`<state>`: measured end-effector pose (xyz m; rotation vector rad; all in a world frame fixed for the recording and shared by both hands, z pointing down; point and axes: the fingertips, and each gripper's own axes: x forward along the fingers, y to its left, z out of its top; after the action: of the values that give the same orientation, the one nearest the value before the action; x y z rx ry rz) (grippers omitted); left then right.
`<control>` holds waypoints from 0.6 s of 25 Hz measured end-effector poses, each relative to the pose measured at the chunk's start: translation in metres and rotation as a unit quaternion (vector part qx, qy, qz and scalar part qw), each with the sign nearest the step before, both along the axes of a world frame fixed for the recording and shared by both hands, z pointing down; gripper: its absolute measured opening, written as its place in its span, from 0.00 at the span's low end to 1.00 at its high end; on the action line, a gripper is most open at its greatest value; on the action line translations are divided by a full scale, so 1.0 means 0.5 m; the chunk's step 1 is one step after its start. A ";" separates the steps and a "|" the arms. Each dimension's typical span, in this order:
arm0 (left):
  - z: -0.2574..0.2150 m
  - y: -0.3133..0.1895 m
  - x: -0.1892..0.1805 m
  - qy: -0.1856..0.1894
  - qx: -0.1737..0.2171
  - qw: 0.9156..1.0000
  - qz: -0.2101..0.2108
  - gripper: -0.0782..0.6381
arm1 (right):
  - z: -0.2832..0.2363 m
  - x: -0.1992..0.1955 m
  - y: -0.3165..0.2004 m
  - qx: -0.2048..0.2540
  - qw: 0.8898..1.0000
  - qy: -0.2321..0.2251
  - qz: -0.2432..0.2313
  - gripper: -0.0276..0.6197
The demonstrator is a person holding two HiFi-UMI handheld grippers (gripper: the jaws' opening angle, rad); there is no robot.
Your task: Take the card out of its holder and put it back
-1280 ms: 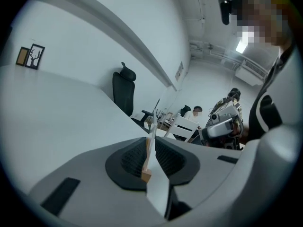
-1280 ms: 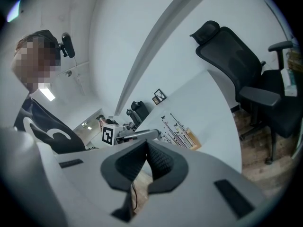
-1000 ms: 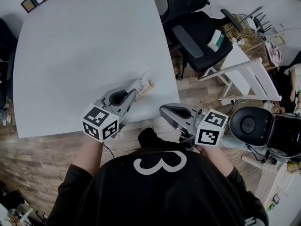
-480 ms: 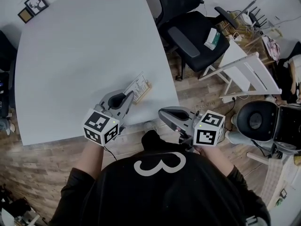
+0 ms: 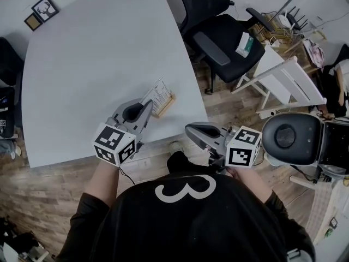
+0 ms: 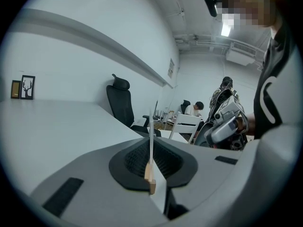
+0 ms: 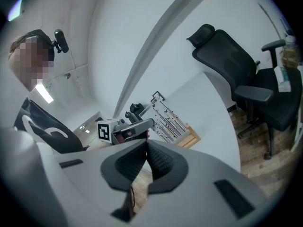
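Observation:
A white printed card (image 5: 159,93) stands in a small wooden holder (image 5: 166,105) near the table's (image 5: 98,59) front right edge. My left gripper (image 5: 147,107) is shut on the card's near edge; its jaws have just been closing with the card between them. In the left gripper view the card (image 6: 151,131) runs edge-on between the pads, with a bit of the holder (image 6: 150,178) at its foot. I cannot tell whether the card is clear of the slot. My right gripper (image 5: 191,129) hangs shut and empty off the table's edge, and from there I see the card (image 7: 166,118) and the holder (image 7: 191,137).
A black office chair (image 5: 218,34) and a white folding chair (image 5: 283,83) stand to the right of the table. A round black stool (image 5: 284,138) is close to my right gripper. Two small framed pictures (image 5: 41,11) sit at the table's far left corner.
My left gripper has closed on the card and risen a little with it. The right gripper has stayed where it was.

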<state>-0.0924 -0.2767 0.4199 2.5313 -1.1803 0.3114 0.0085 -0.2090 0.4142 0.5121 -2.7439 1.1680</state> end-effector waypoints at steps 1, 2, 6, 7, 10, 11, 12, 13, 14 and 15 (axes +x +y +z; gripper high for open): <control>-0.006 -0.001 -0.001 -0.001 0.003 1.000 -0.002 0.14 | -0.003 0.000 0.001 0.003 1.000 -0.001 0.000 0.06; -0.012 -0.002 -0.004 -0.002 0.007 1.000 -0.004 0.14 | -0.007 0.000 0.001 0.006 1.000 -0.001 0.001 0.06; -0.045 0.000 -0.017 0.008 0.021 0.999 -0.025 0.14 | -0.022 -0.001 0.006 0.014 1.000 -0.005 0.005 0.06; -0.054 0.004 -0.021 0.011 0.024 0.999 -0.032 0.14 | -0.027 -0.002 0.010 0.017 1.000 -0.006 0.005 0.06; -0.081 0.021 -0.034 0.020 0.030 0.998 -0.046 0.14 | -0.040 -0.006 0.022 0.024 1.000 -0.009 0.005 0.06; -0.088 0.026 -0.038 0.026 0.029 0.998 -0.050 0.14 | -0.044 -0.008 0.025 0.025 1.000 -0.009 0.005 0.06; -0.096 0.029 -0.042 0.032 0.028 0.998 -0.053 0.14 | -0.047 -0.010 0.026 0.026 1.000 -0.009 0.004 0.06; -0.104 0.031 -0.045 0.040 0.026 0.997 -0.056 0.14 | -0.050 -0.011 0.025 0.027 1.000 -0.009 0.004 0.06; -0.112 0.034 -0.048 0.048 0.023 0.997 -0.059 0.14 | -0.053 -0.011 0.026 0.028 1.000 -0.009 0.004 0.06; -0.119 0.042 -0.050 0.054 0.021 0.996 -0.061 0.14 | -0.056 -0.012 0.030 0.030 1.000 -0.009 0.004 0.06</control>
<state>-0.1176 -0.2555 0.3603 2.4623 -1.3047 0.1186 0.0026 -0.1941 0.3861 0.5220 -2.8016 1.1013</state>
